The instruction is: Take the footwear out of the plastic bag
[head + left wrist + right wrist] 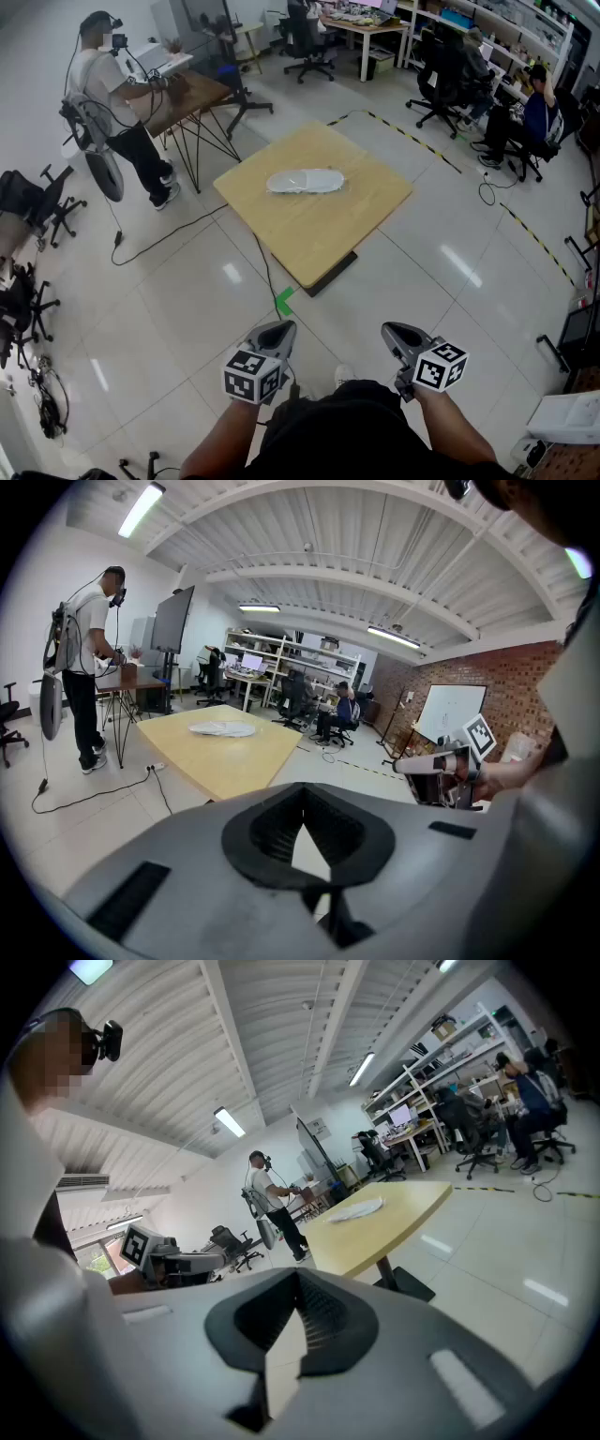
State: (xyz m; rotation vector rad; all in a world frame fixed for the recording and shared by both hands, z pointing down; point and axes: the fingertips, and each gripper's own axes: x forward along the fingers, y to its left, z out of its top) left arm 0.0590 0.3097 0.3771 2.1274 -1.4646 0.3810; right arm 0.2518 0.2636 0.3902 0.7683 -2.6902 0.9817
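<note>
A clear plastic bag with pale footwear inside (pixel 306 181) lies flat near the middle of a square wooden table (pixel 366 211). The same bag (pixel 222 728) shows far off in the left gripper view, and the bag (pixel 357 1208) also shows in the right gripper view. My left gripper (pixel 277 332) and right gripper (pixel 395 335) are held close to my body, well short of the table, over the tiled floor. Both are shut with nothing between their jaws. The left gripper (pixel 302 827) and the right gripper (pixel 298 1309) each point toward the table.
A standing person (pixel 117 103) wearing a headset works at a dark desk (pixel 192 98) at the back left. Seated people and office chairs (pixel 506 117) fill the back right. A black cable (pixel 265 272) and green tape (pixel 284 301) lie on the floor before the table.
</note>
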